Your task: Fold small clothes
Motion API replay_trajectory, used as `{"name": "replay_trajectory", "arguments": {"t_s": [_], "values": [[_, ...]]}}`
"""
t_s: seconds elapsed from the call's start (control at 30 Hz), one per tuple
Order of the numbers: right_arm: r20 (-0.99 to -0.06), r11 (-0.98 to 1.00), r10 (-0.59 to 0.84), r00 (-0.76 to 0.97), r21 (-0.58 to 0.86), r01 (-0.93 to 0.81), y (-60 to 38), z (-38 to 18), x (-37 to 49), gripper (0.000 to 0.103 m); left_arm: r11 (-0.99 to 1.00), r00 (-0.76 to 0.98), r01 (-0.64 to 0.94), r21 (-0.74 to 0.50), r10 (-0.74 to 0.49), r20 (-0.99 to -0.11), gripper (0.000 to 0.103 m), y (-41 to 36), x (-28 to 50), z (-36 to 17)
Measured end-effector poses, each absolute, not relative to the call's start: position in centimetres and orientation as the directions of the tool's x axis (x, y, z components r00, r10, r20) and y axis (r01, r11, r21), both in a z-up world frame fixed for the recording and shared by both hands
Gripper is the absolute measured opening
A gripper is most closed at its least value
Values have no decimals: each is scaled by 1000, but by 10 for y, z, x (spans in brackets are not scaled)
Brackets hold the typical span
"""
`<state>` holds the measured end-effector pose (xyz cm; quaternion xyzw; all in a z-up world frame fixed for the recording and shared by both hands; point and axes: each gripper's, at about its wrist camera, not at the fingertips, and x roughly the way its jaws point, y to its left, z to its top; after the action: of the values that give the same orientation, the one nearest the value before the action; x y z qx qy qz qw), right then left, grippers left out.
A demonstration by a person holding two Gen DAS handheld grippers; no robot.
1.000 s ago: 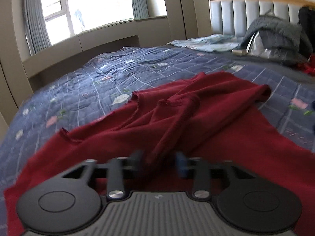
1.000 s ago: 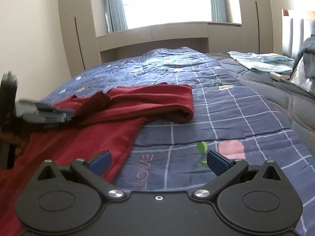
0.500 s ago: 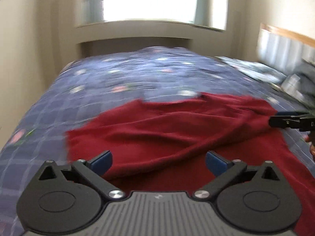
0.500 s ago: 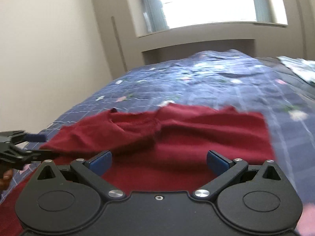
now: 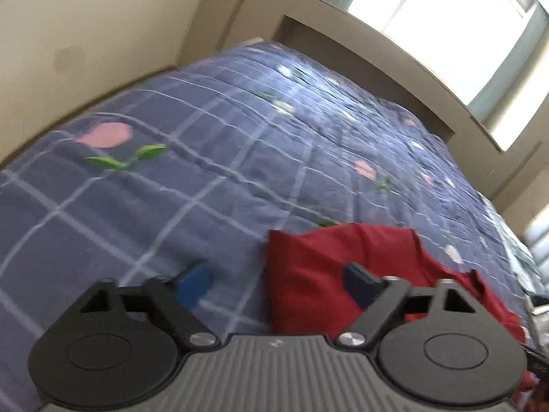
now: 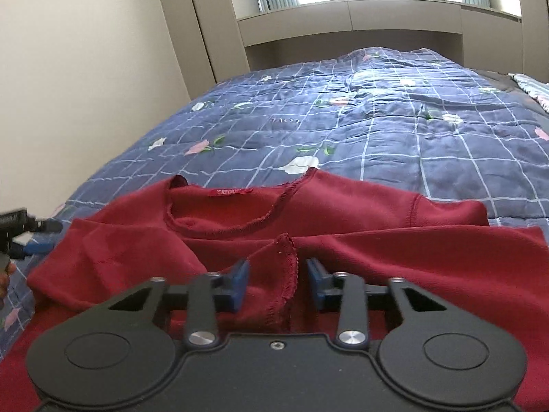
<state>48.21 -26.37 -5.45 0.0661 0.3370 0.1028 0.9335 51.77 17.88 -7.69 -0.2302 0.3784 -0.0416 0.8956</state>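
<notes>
Closing around a raised, stitched hem fold of the dark red knit top [image 6: 343, 213], the right gripper [image 6: 278, 279] has cloth between its blue pads, apparently to lift it for folding. Left gripper [image 5: 278, 283], also closing, straddles the top's edge at 3 o'clock, not yet pressing. Beyond lies the blue checked floral quilt [image 6: 394, 123]; nothing blocks either.

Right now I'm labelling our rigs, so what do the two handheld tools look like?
Both tools, left and right, have blue pads on black linkage arms with silver pivot screws and two round black discs. The left body is ribbed grey; the right's is plain black.
</notes>
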Motion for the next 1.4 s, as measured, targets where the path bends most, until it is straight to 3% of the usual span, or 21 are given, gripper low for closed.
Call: {"name": "replay_trajectory", "arguments": {"t_s": [0.03,0.07,0.1,0.13,0.17,0.23,0.4,0.53,0.6,0.63,0.73,0.87,1.07,1.2,1.3,1.4], "values": [[-613,971,233,755,190,-146,-264,-54,481,11,889,699,-77,-452,-275,-660,52,173,520,-80],[-604,970,235,762,192,-146,-264,-54,480,9,889,681,-61,-455,-296,-670,31,168,525,-80],[-595,969,239,768,196,-150,-265,-53,478,5,893,667,-52,-447,-302,-681,27,162,529,-81],[-582,969,237,778,196,-149,-266,-51,476,3,903,665,-38,-428,-297,-685,14,155,531,-78],[-565,971,227,793,189,-144,-266,-48,472,3,913,668,-25,-407,-288,-686,8,149,532,-75],[-523,976,206,827,170,-136,-268,-41,463,3,935,699,-10,-353,-246,-672,6,137,530,-62],[-437,990,118,892,117,-73,-274,-30,438,2,963,785,64,-260,-209,-583,5,110,522,-32],[-465,995,82,882,93,-44,-275,-41,438,2,973,762,95,-209,-206,-614,7,95,531,-32],[-481,993,81,873,109,-32,-278,-47,439,2,970,752,93,-226,-217,-623,13,96,531,-34],[-484,993,81,871,113,-30,-279,-48,439,2,968,755,78,-238,-213,-620,22,99,528,-35],[-489,991,95,867,132,-34,-281,-52,439,3,958,778,74,-277,-229,-585,73,112,508,-34],[-487,988,108,867,150,-38,-282,-55,440,3,962,812,128,-241,-241,-532,91,126,463,-34],[-457,979,126,881,198,-38,-290,-41,439,3,970,747,228,-87,-232,-623,91,115,418,-61],[-413,970,131,901,240,-31,-298,-16,441,3,975,769,221,29,-156,-619,87,90,419,-71],[-386,970,132,913,238,-40,-301,1,442,3,987,784,152,50,-90,-614,80,80,432,-70],[-372,972,143,917,230,-58,-301,11,442,3,991,823,127,42,-81,-563,60,74,432,-61]]}}
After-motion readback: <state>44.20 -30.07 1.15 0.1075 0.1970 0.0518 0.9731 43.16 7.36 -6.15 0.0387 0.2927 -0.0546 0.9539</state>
